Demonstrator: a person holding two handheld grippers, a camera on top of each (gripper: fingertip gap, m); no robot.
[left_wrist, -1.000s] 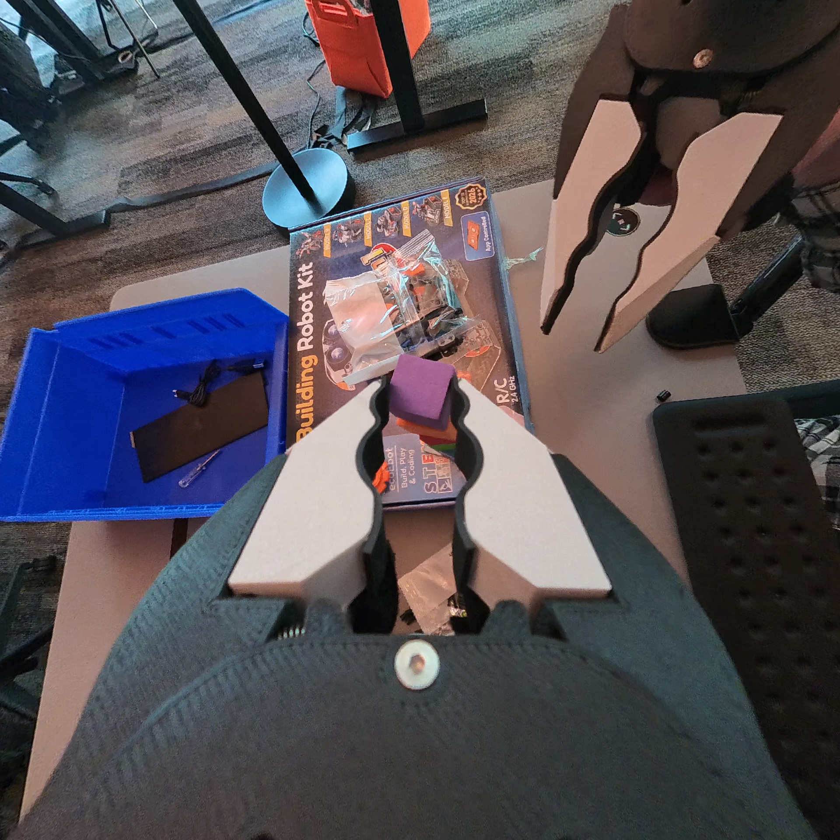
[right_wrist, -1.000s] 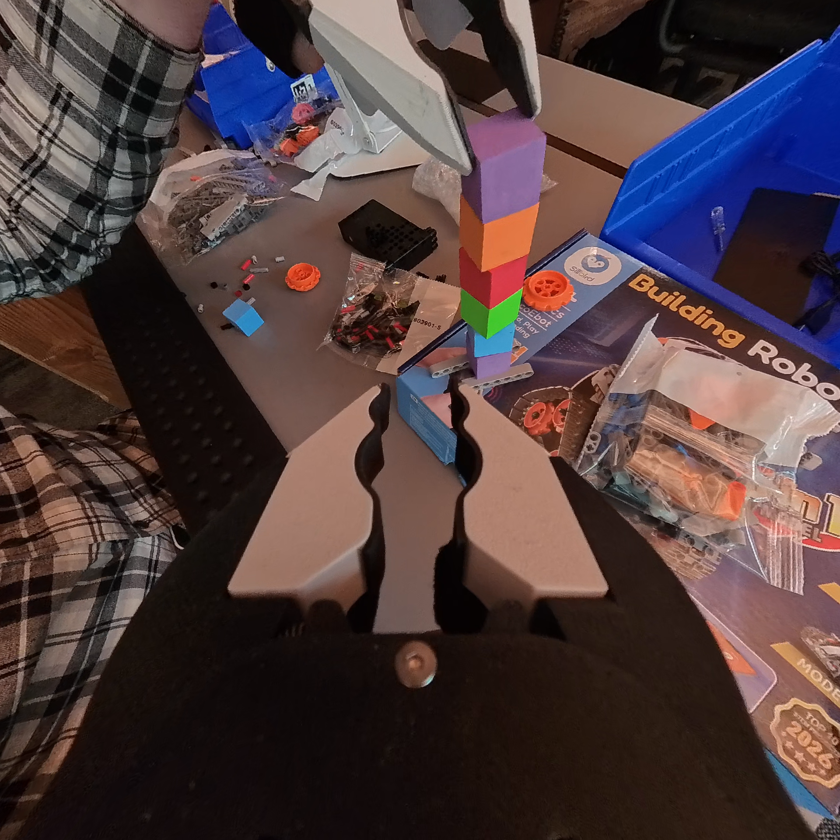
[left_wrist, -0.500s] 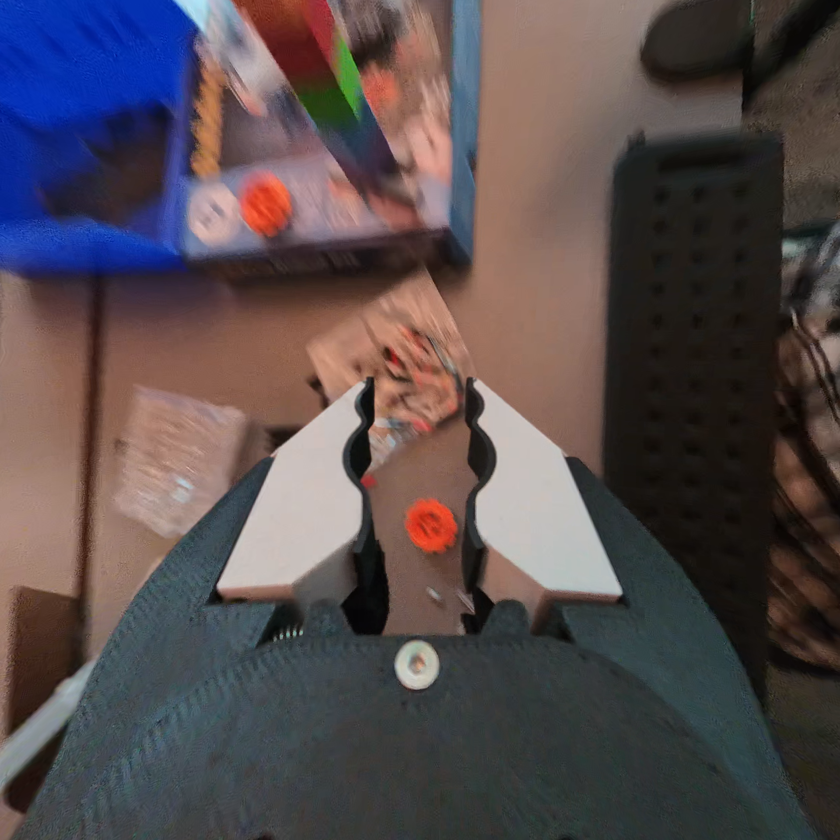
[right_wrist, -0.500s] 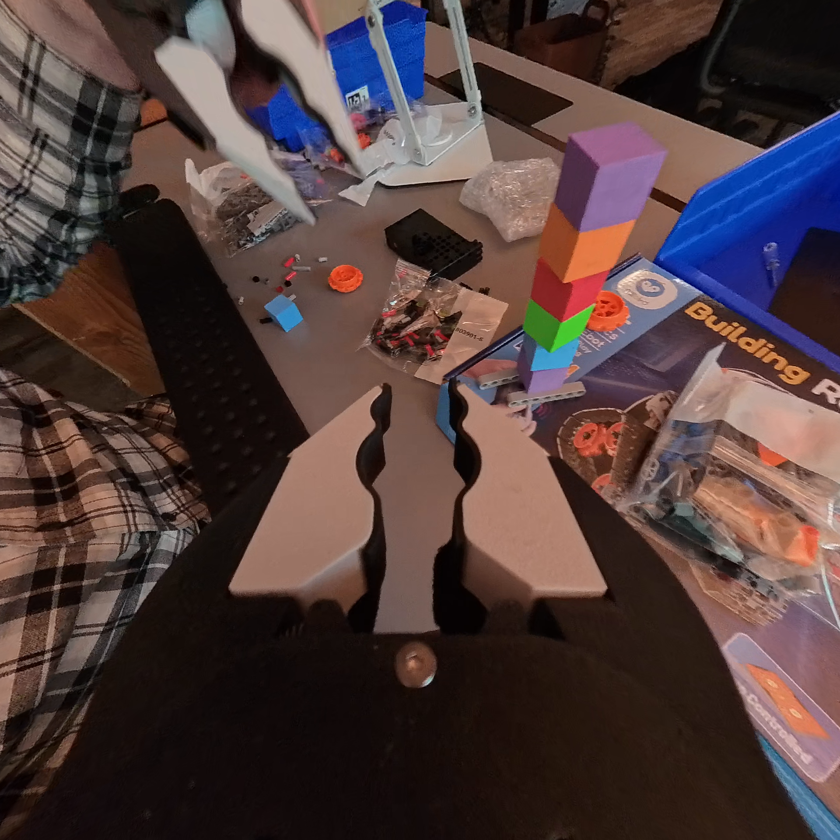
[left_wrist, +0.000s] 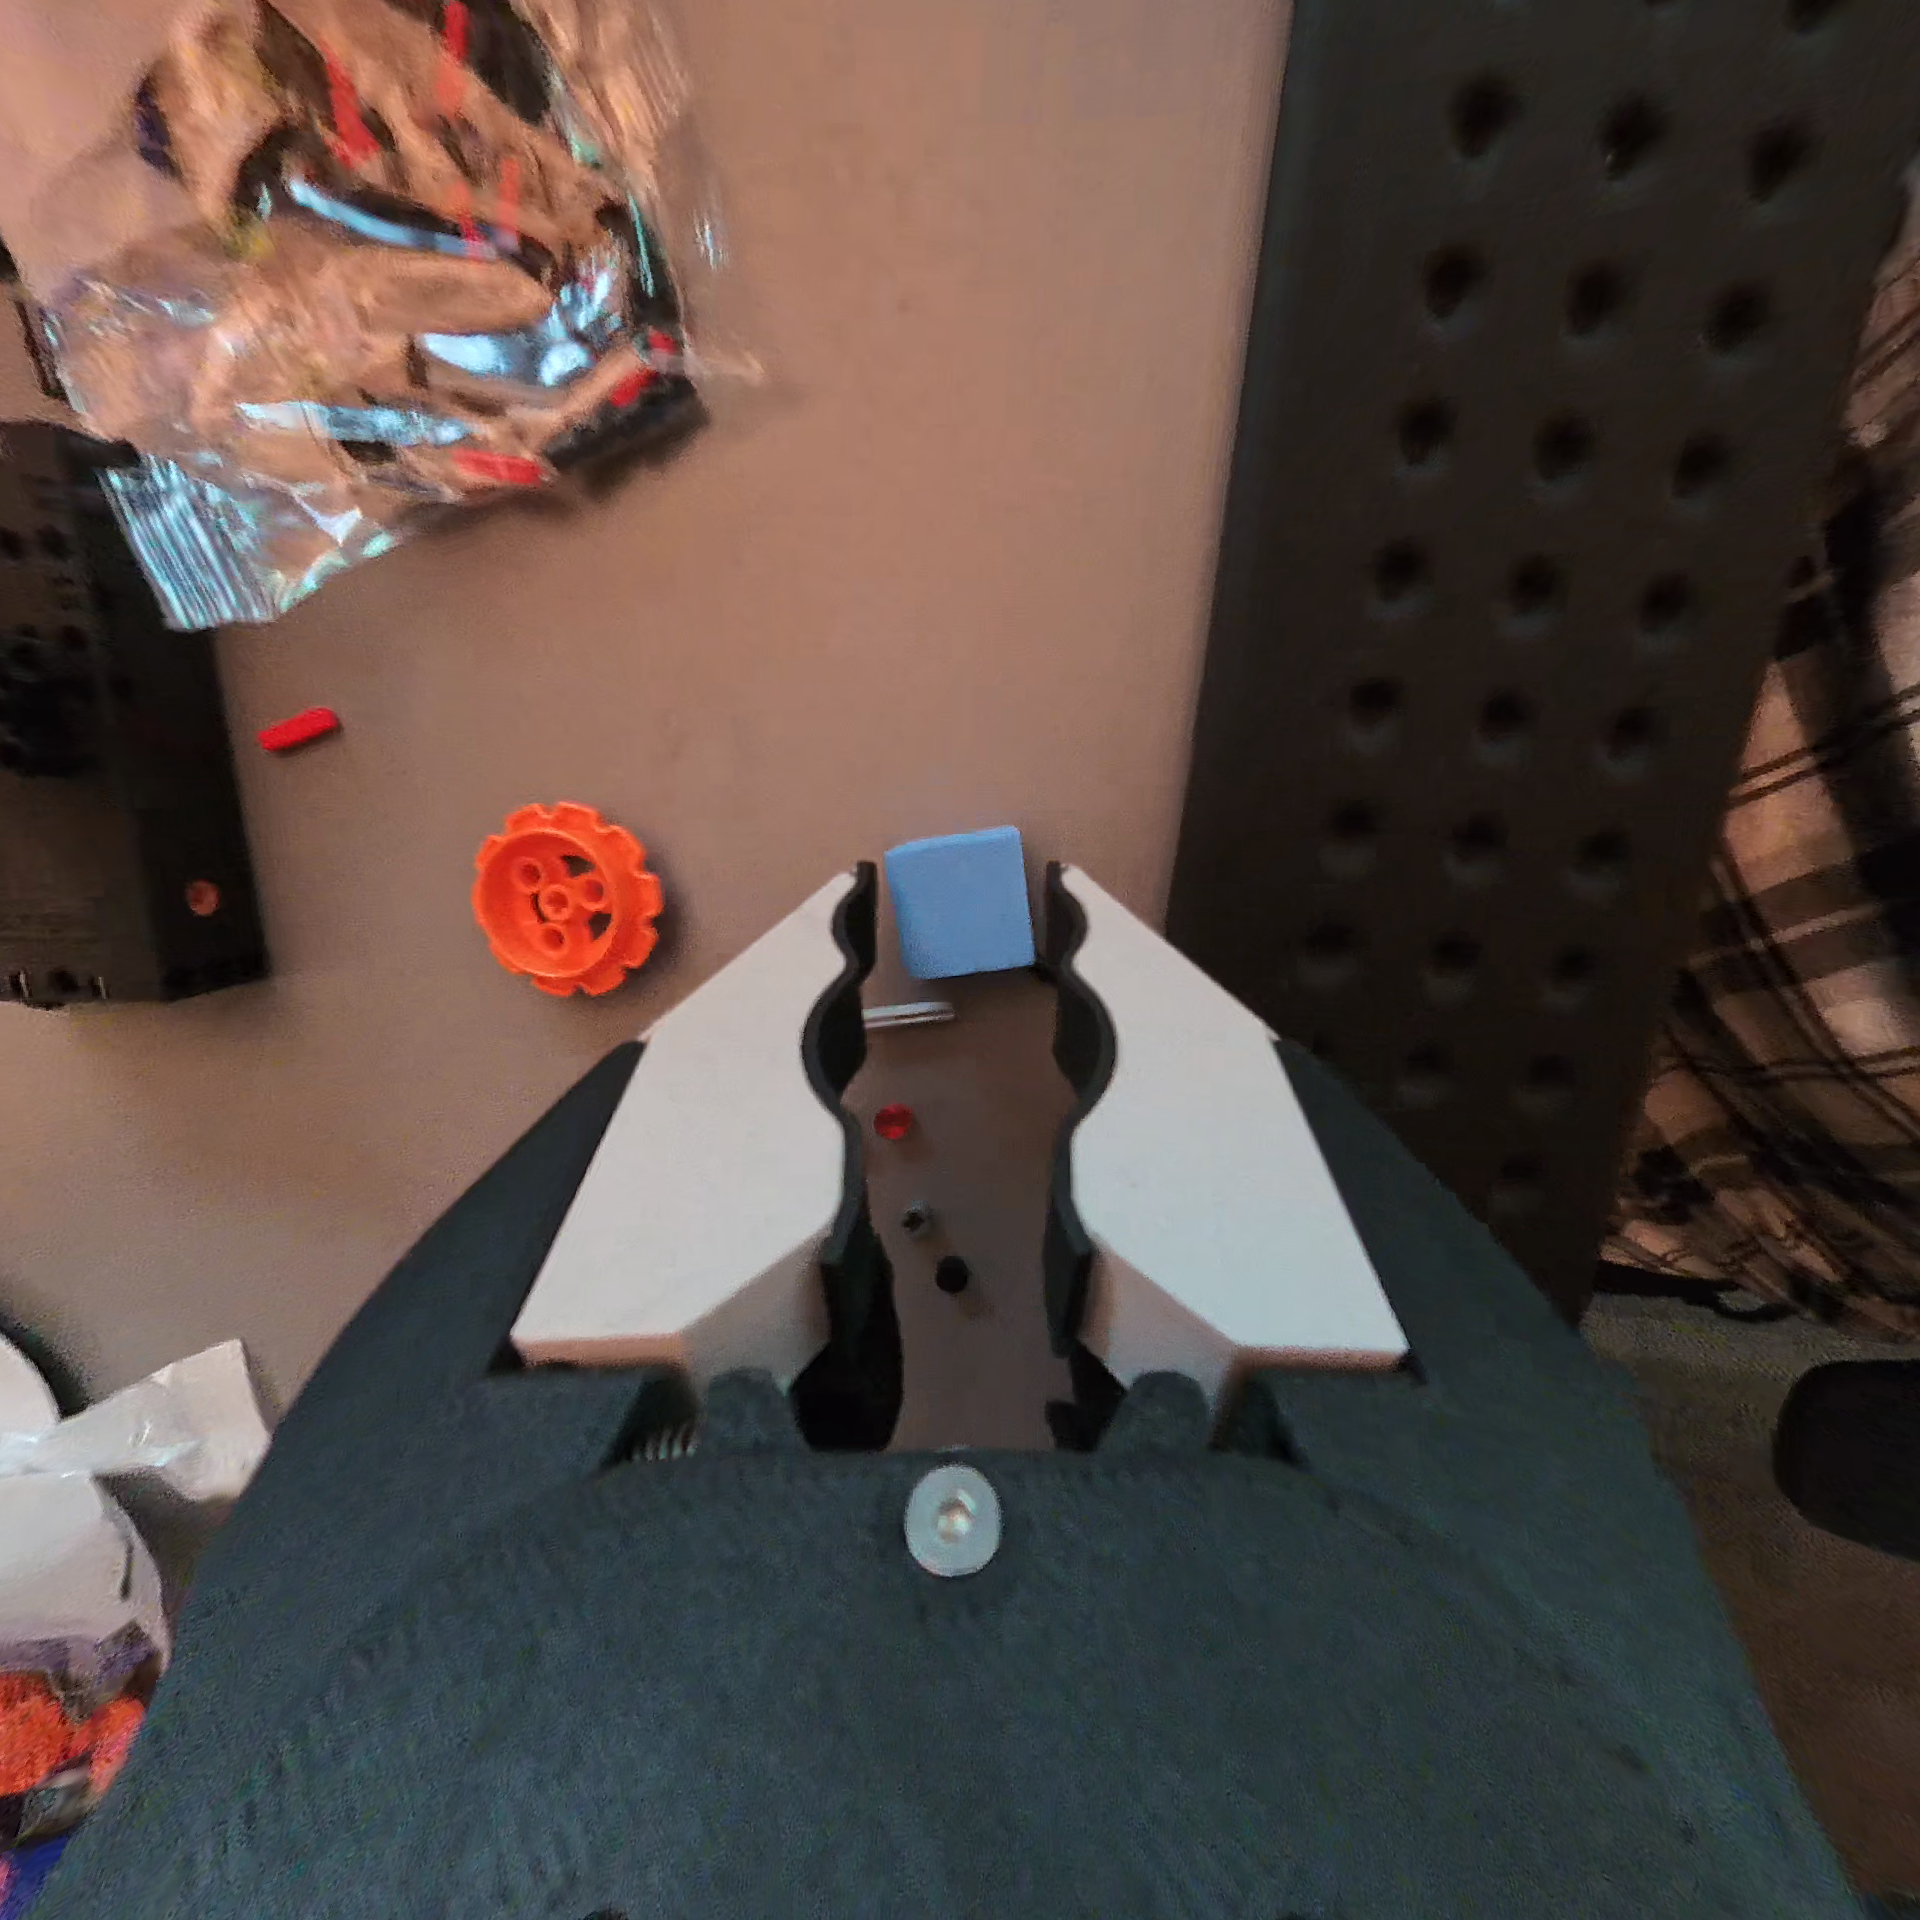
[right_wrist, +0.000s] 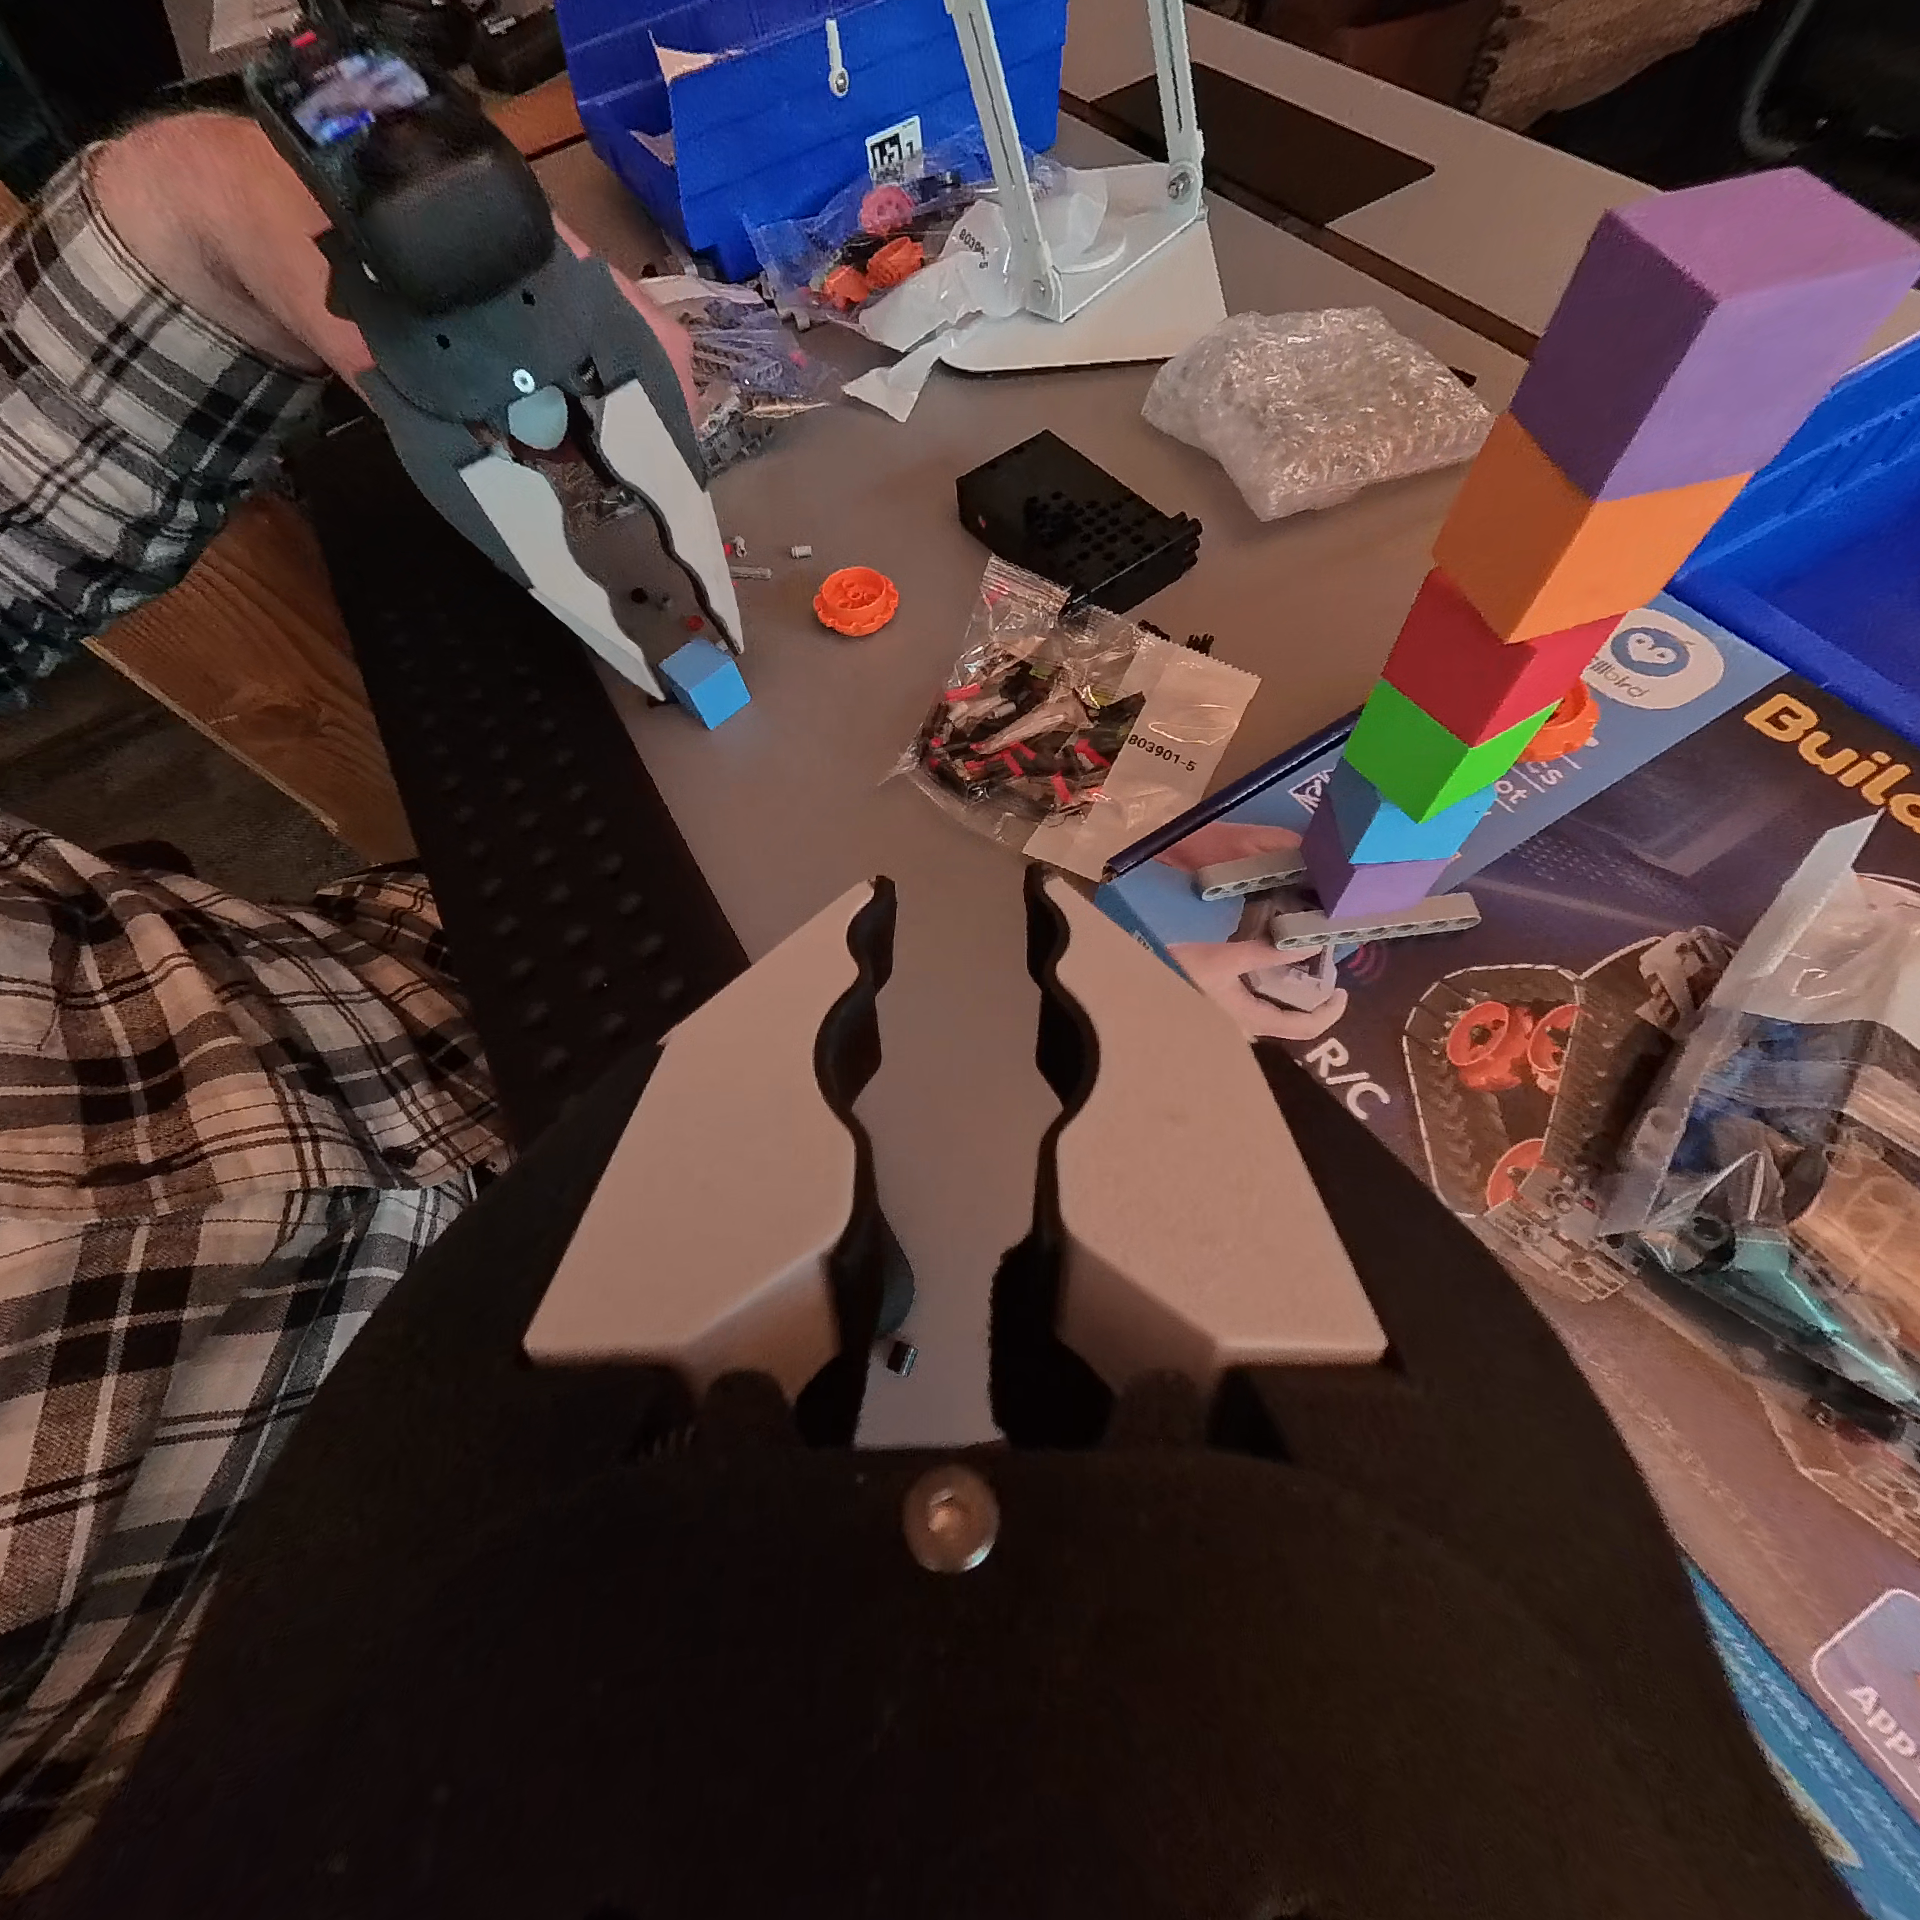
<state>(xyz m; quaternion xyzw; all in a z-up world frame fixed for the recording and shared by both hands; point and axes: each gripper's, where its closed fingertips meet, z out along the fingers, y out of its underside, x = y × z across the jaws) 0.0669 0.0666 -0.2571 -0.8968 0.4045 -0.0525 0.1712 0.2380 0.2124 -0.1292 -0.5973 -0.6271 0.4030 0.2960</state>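
My left gripper (left_wrist: 956, 878) is open and low over the table, its fingertips on either side of a small blue cube (left_wrist: 961, 914) without pressing on it. It also shows far left in the right wrist view (right_wrist: 698, 665), with the blue cube (right_wrist: 715, 683) at its tips. My right gripper (right_wrist: 956, 888) is open and empty above bare table. A tower of several coloured cubes (right_wrist: 1558, 561), purple on top, stands on a grey beam on the robot kit box (right_wrist: 1621, 997), to the right of the right gripper.
An orange gear (left_wrist: 566, 899), a bag of small parts (left_wrist: 364, 260) and a black block (right_wrist: 1081, 520) lie near the blue cube. A black perforated mat (left_wrist: 1558, 520) lines the table edge. Blue bins (right_wrist: 810, 104), a white stand (right_wrist: 1091, 260) and a bubble-wrap bundle (right_wrist: 1320, 416) sit farther back. The grippers' ends are close to 25 cm from one another. My left gripper is the nearer one to the orange gear (left_wrist: 566, 899): about 6 cm, against 30 cm. Seen from the right wrist view (right_wrist: 849, 593) as well.
My left gripper let go of the purple cube on top of the tower, swung away and came down around the blue cube. The right gripper stayed open and shifted slightly.
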